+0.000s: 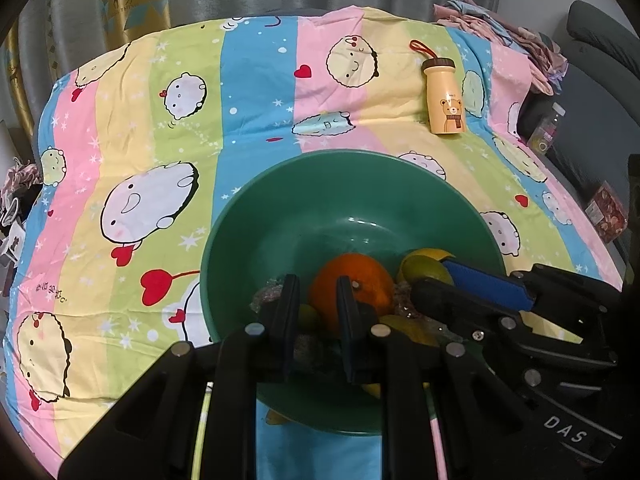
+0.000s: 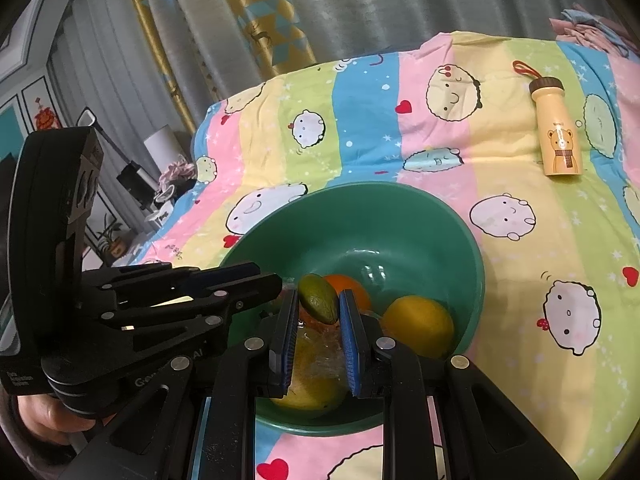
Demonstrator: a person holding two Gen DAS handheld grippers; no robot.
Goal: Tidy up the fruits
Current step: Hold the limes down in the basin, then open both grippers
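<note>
Green bowl point(image 2: 460, 240) upright on the bed, holding the fruit. Orange point(image 1: 352, 288) near bowl centre. Yellow lemon point(image 2: 418, 326) at the right inner wall. Small green lime point(image 2: 319, 298) raised above the other fruit, tilted. Pale yellow fruit point(image 2: 308, 394) at near side, under clear wrap

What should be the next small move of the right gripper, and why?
Probably open the right gripper a little to release the small green fruit. Its fingers pinch this fruit just above the green bowl, over the orange and the yellow fruit, so it would drop only slightly.
</note>
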